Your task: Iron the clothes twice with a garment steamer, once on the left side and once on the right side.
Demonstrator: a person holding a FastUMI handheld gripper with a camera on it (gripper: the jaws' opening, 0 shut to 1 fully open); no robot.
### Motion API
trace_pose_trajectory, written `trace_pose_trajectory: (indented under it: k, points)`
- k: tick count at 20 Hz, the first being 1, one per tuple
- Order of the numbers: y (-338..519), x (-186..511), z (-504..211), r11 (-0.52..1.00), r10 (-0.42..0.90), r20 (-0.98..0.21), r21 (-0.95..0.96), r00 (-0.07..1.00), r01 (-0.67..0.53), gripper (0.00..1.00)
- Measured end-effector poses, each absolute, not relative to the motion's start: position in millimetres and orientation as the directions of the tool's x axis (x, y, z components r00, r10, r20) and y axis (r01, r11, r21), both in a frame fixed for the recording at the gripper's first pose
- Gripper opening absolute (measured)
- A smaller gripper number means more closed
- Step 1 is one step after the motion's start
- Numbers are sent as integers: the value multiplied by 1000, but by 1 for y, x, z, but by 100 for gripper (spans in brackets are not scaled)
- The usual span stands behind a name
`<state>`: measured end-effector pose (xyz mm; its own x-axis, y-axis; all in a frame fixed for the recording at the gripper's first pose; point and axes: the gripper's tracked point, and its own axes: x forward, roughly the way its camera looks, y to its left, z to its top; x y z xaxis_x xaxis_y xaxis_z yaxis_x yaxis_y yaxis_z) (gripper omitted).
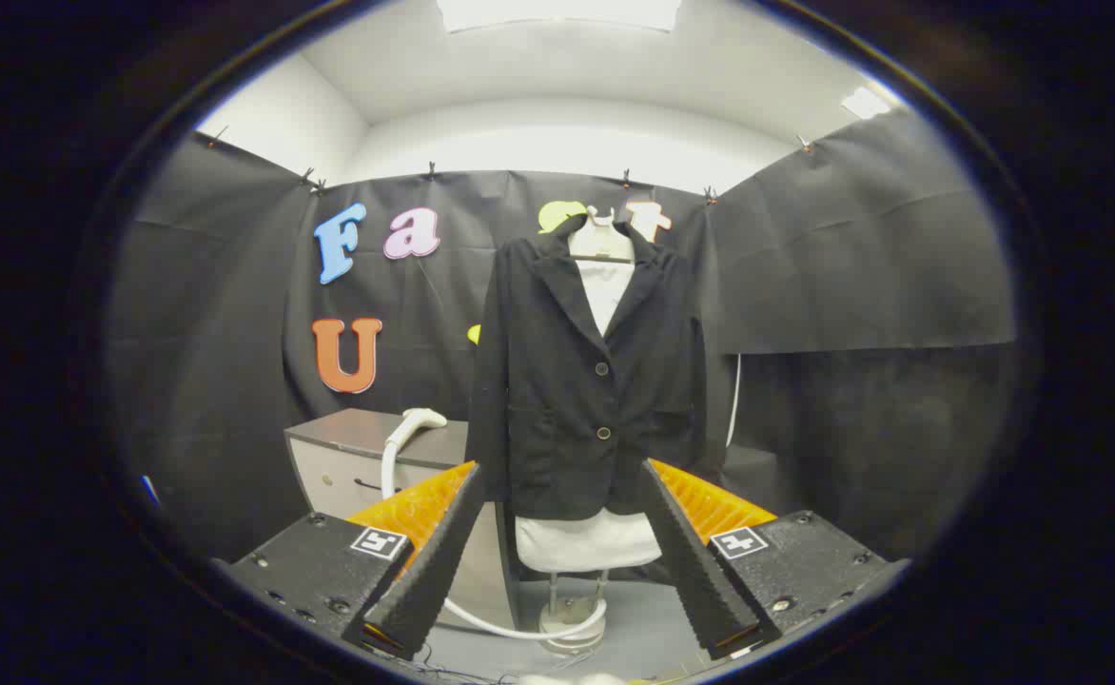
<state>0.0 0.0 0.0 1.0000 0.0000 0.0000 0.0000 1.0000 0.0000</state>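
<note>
Black-walled booth, tongs (562,476) open, jacket (588,381) hanging beyond, steamer (420,420) on cabinet (348,447)

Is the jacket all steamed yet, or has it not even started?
Not started, it seems. Nothing looks done: the steamer head lies on the cabinet, its hose trailing to the floor. In hand: nothing, the gripper has its jaws open and empty. Left: grab the steamer, then steam the jacket's left and right sides.

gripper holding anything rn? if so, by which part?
Nothing held. The gripper is open, with only air between its fingers; the steamer head lies on the cabinet beyond them, left of the hanging jacket.
</note>
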Motion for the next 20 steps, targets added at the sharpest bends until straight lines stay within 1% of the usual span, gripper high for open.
trace_pose_trajectory:
  k: [9, 20]
  points:
    - [13, 16, -19, 1000, -7, -79, -10, 997, 6, 100]
    - [33, 32, -25, 1000, 2, -103, -22, 995, -5, 100]
